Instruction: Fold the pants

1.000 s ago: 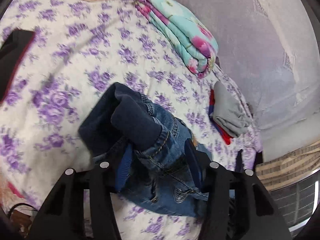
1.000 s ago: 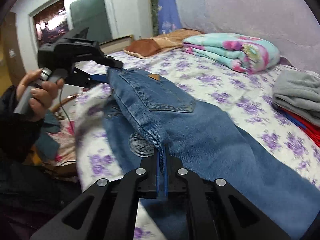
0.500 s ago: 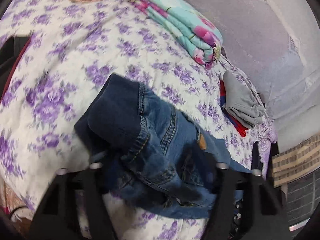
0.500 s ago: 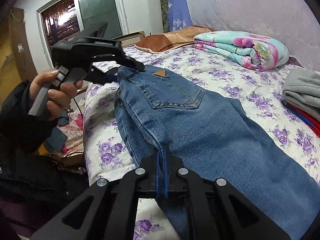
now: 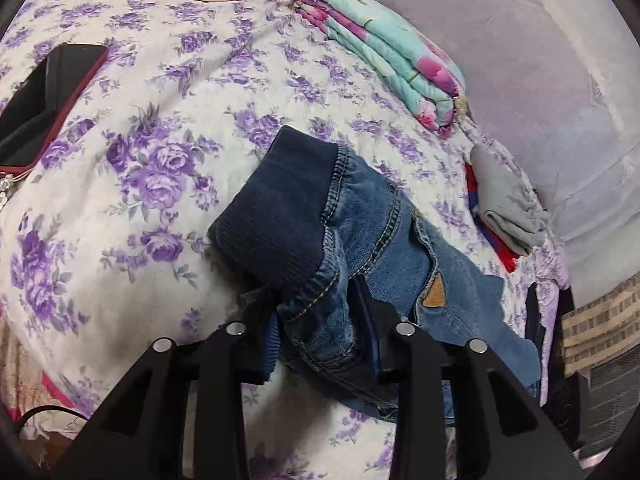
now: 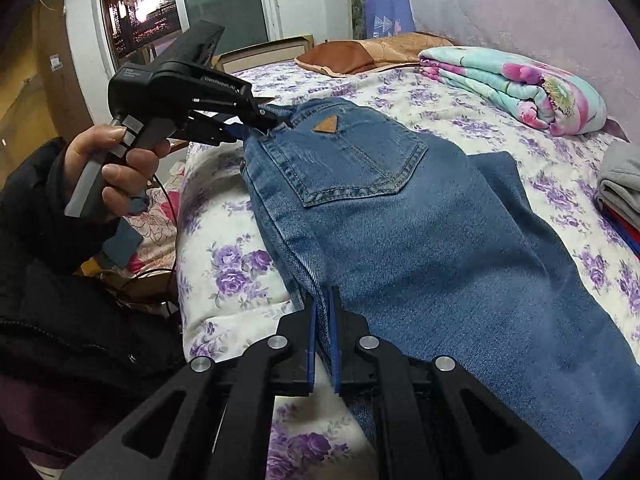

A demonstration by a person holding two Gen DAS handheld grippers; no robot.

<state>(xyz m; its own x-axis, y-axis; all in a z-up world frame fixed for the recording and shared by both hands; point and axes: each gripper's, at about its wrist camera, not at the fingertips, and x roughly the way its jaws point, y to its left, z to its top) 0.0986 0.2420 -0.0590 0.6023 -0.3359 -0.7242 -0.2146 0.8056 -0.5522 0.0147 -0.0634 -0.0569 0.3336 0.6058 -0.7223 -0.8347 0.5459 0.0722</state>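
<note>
Gripping waistband, left claw (image 5: 320, 336) was clamped on jeans (image 6: 420, 240), bunched denim between fingers; jeans lay flatter on floral bed (image 5: 140, 160) than second earlier, back pocket up, patch (image 6: 325, 126) showing. Right claw (image 6: 323, 344) stayed pinched narrow on folded side edge near bed edge. Left hand (image 6: 108, 168) had lifted higher. Folded blanket (image 6: 516, 84) and grey garment (image 5: 508, 204) lay unmoved beyond jeans.

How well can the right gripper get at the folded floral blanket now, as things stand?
Probably not yet. The right gripper is shut on the jeans, so it is not free. The floral blanket lies far across the bed, near the wall; nothing stands between, but the jeans must go first.
</note>
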